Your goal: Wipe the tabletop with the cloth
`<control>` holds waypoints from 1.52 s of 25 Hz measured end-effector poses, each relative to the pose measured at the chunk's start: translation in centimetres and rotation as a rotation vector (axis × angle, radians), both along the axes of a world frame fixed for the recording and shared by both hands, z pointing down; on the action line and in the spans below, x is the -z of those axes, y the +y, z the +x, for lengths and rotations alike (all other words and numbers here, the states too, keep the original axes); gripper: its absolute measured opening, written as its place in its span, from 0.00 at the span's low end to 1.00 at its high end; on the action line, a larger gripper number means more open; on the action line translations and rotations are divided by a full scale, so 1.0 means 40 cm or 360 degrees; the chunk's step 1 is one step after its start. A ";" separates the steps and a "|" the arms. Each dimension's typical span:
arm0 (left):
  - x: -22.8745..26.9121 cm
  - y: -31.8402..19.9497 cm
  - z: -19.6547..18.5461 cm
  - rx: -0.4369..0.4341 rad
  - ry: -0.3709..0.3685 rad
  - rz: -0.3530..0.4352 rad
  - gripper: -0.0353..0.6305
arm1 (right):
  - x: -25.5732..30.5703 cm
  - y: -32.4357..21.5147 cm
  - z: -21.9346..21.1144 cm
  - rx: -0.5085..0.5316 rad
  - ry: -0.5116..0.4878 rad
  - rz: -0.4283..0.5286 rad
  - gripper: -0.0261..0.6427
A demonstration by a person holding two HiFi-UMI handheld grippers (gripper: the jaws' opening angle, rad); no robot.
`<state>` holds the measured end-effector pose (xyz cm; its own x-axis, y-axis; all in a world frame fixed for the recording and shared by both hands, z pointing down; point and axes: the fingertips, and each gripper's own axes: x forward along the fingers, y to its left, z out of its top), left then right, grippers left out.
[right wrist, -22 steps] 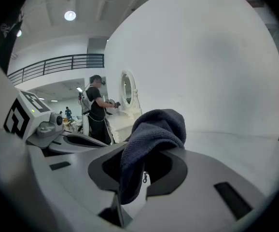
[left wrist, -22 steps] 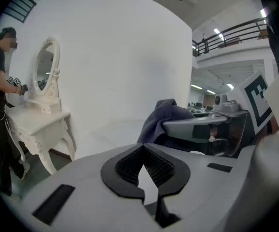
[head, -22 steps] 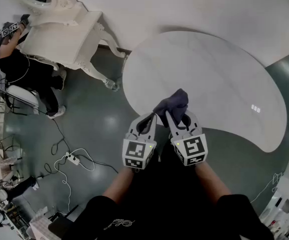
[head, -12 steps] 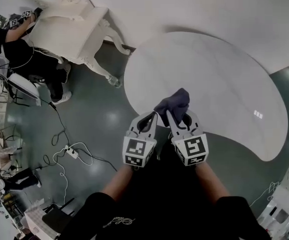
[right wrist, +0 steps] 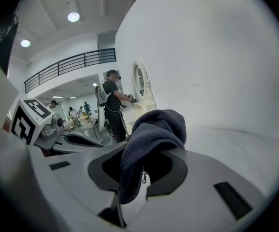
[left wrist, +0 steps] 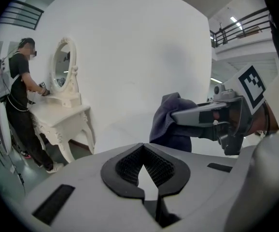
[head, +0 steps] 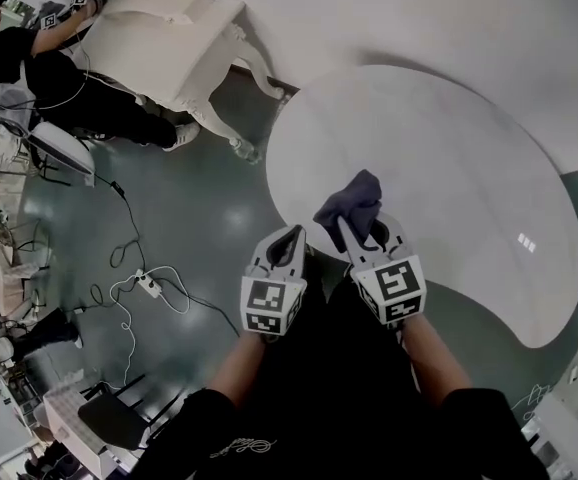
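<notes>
Workroom with a glossy dark green floor [head: 199, 218] and a white wall [head: 449, 18].
An ornate white dressing table [head: 159, 33] stands against the wall; a power strip [head: 149, 285] lies on the floor.

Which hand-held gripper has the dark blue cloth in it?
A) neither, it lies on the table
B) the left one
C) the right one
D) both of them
C: the cloth is pinched between the jaws of the right hand-held gripper, while the left hand-held gripper is shut on nothing.
</notes>
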<state>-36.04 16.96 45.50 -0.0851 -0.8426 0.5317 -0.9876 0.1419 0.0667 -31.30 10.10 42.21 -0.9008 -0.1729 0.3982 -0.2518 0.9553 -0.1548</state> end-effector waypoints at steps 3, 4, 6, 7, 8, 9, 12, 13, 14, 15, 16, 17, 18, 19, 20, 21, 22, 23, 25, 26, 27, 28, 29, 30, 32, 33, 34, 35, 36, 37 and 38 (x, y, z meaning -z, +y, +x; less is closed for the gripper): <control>-0.019 -0.005 -0.061 0.0009 -0.0008 -0.0015 0.06 | -0.015 -0.013 -0.064 0.0042 0.0055 -0.0001 0.14; -0.026 -0.011 -0.083 0.0004 -0.0003 -0.0019 0.06 | -0.023 -0.019 -0.089 0.0059 0.0084 0.0003 0.14; -0.041 -0.029 -0.125 -0.0016 0.0010 -0.0023 0.06 | -0.045 -0.035 -0.134 0.0082 0.0150 -0.0004 0.14; -0.048 -0.040 -0.145 -0.0032 0.0011 -0.0026 0.06 | -0.057 -0.045 -0.155 0.0084 0.0179 -0.0019 0.14; -0.054 -0.053 -0.166 -0.0052 0.0009 -0.0031 0.06 | -0.068 -0.057 -0.175 0.0077 0.0203 -0.0036 0.14; -0.059 -0.066 -0.187 -0.0073 0.0006 -0.0036 0.06 | -0.077 -0.072 -0.196 0.0066 0.0225 -0.0046 0.14; -0.069 -0.109 -0.250 -0.0133 0.0015 -0.0042 0.06 | -0.095 -0.124 -0.265 0.0036 0.0284 -0.0050 0.14; -0.072 -0.122 -0.269 -0.0154 0.0020 -0.0044 0.06 | -0.098 -0.140 -0.290 0.0033 0.0297 -0.0052 0.14; -0.076 -0.135 -0.286 -0.0176 0.0025 -0.0047 0.06 | -0.101 -0.155 -0.315 0.0030 0.0307 -0.0055 0.14; -0.080 -0.146 -0.299 -0.0201 0.0029 -0.0050 0.06 | -0.104 -0.169 -0.336 0.0027 0.0314 -0.0059 0.14; -0.084 -0.157 -0.310 -0.0226 0.0032 -0.0054 0.06 | -0.108 -0.181 -0.356 0.0023 0.0320 -0.0061 0.14; -0.089 -0.165 -0.320 -0.0250 0.0035 -0.0059 0.06 | -0.111 -0.193 -0.373 0.0018 0.0326 -0.0061 0.14; -0.092 -0.172 -0.330 -0.0269 0.0039 -0.0063 0.06 | -0.115 -0.203 -0.391 0.0013 0.0332 -0.0061 0.14; -0.096 -0.178 -0.340 -0.0283 0.0046 -0.0067 0.06 | -0.119 -0.212 -0.409 0.0009 0.0338 -0.0064 0.14; -0.099 -0.184 -0.351 -0.0292 0.0056 -0.0070 0.06 | -0.124 -0.222 -0.427 0.0006 0.0344 -0.0073 0.14; -0.102 -0.189 -0.360 -0.0298 0.0066 -0.0074 0.06 | -0.132 -0.232 -0.445 0.0005 0.0351 -0.0088 0.14; -0.106 -0.194 -0.368 -0.0306 0.0072 -0.0079 0.06 | -0.143 -0.244 -0.462 0.0004 0.0359 -0.0112 0.14; -0.110 -0.199 -0.374 -0.0321 0.0071 -0.0085 0.06 | -0.157 -0.256 -0.479 0.0004 0.0366 -0.0145 0.14; -0.125 -0.211 -0.383 -0.0370 0.0050 -0.0107 0.06 | -0.193 -0.284 -0.512 -0.0002 0.0379 -0.0229 0.14; -0.134 -0.216 -0.387 -0.0401 0.0031 -0.0123 0.06 | -0.212 -0.299 -0.528 -0.0007 0.0387 -0.0269 0.14; -0.142 -0.221 -0.393 -0.0433 0.0006 -0.0143 0.06 | -0.233 -0.312 -0.542 -0.0014 0.0399 -0.0305 0.14; -0.148 -0.228 -0.401 -0.0460 -0.0022 -0.0160 0.06 | -0.252 -0.325 -0.554 -0.0021 0.0413 -0.0337 0.14; -0.152 -0.236 -0.412 -0.0480 -0.0047 -0.0171 0.06 | -0.271 -0.337 -0.565 -0.0030 0.0426 -0.0365 0.14; -0.154 -0.246 -0.424 -0.0489 -0.0067 -0.0179 0.06 | -0.288 -0.349 -0.574 -0.0040 0.0437 -0.0391 0.14; -0.157 -0.271 -0.452 -0.0486 -0.0092 -0.0187 0.06 | -0.321 -0.371 -0.588 -0.0063 0.0459 -0.0439 0.14; -0.158 -0.285 -0.463 -0.0485 -0.0099 -0.0191 0.06 | -0.337 -0.379 -0.592 -0.0067 0.0479 -0.0460 0.15; -0.159 -0.299 -0.472 -0.0489 -0.0104 -0.0195 0.06 | -0.350 -0.384 -0.594 -0.0060 0.0506 -0.0475 0.20; -0.161 -0.311 -0.477 -0.0497 -0.0107 -0.0198 0.06 | -0.359 -0.384 -0.595 -0.0041 0.0536 -0.0483 0.30; -0.163 -0.320 -0.480 -0.0507 -0.0109 -0.0202 0.06 | -0.364 -0.381 -0.593 -0.0017 0.0562 -0.0488 0.33; -0.165 -0.328 -0.483 -0.0518 -0.0112 -0.0207 0.06 | -0.365 -0.377 -0.589 0.0005 0.0579 -0.0495 0.35; -0.167 -0.335 -0.485 -0.0527 -0.0116 -0.0212 0.06 | -0.364 -0.373 -0.584 0.0020 0.0591 -0.0503 0.36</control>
<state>-55.45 3.56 52.18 0.1392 -0.7548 0.6411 -0.9829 -0.1839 -0.0030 -54.64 -4.84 56.78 -0.6893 0.0185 0.7242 -0.3336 0.8793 -0.3399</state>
